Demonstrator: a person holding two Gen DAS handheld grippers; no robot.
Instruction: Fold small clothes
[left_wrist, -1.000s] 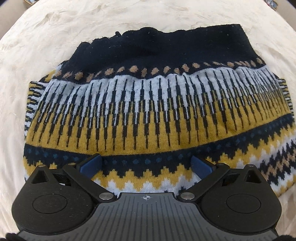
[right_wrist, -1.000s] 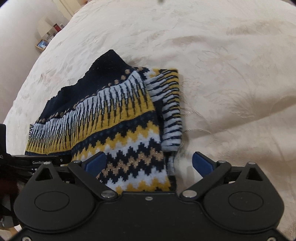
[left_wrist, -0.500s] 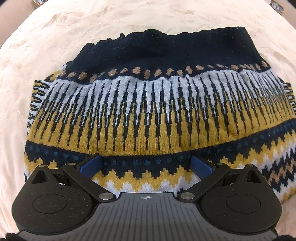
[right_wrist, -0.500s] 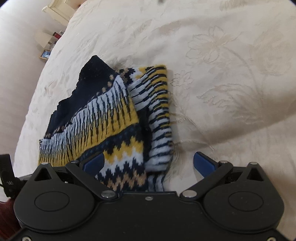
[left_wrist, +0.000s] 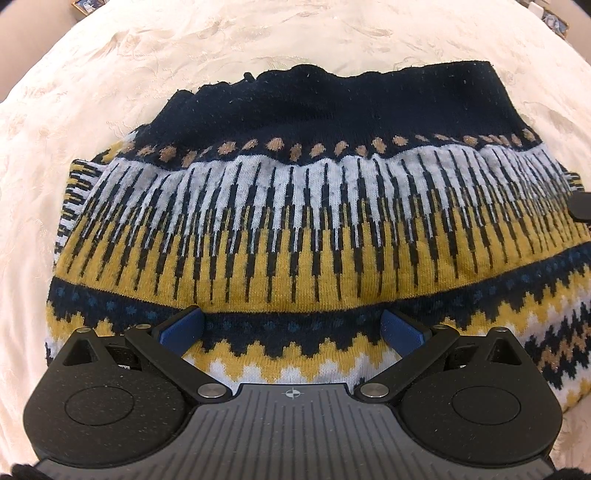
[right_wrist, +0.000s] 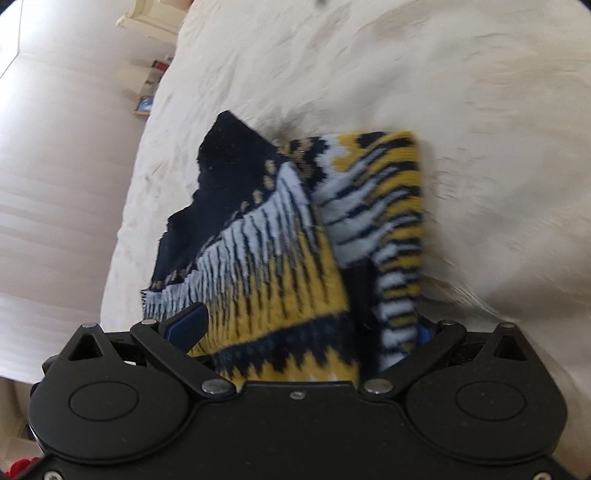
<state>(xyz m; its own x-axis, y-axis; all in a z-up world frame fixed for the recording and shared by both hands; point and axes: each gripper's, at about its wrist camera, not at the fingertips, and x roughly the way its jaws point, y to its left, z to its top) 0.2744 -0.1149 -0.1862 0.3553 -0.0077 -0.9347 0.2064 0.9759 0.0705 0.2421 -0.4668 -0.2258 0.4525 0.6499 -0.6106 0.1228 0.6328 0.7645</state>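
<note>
My left tongs sit spread wide over the near hem of the sweater, gripping nothing, and that view has hardly changed over the last second. The sweater lies on the cream bedspread, already folded into a band, navy edge far. The change is on the right: my right tongs have swung in over the sweater's right end, where a second ago they stood beside it with bedspread between the fingers. Now the folded layers and the striped sleeve fill the gap. The jaws look wide apart, not yet clamped, though the frame is blurred. I judge the next fold needs that end pinched first.
</note>
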